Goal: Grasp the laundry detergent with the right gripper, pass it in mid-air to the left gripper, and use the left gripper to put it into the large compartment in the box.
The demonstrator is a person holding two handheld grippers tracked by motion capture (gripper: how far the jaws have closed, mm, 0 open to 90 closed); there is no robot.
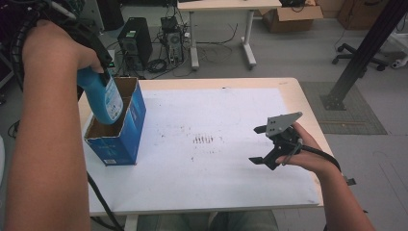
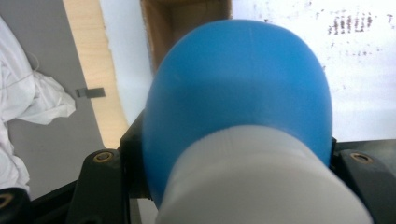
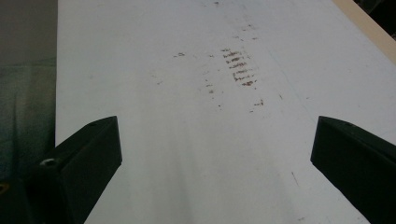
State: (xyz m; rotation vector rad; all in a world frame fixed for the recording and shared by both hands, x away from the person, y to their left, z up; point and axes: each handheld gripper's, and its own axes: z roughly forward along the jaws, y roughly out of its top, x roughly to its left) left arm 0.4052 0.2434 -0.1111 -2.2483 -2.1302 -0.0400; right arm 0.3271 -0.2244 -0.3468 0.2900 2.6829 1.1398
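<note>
The left gripper (image 1: 98,67) is clamped on the neck of a blue bottle (image 1: 107,98), held tilted over the open box (image 1: 126,126). Its rounded plastic looks slick and light, so below the cap seems safest. The right gripper (image 1: 262,144) rests empty, jaws spread.

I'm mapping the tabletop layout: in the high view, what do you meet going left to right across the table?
Blue box, open-topped, with the blue bottle tipped into it → brown marks on the white sheet → right gripper, jaws open.
</note>
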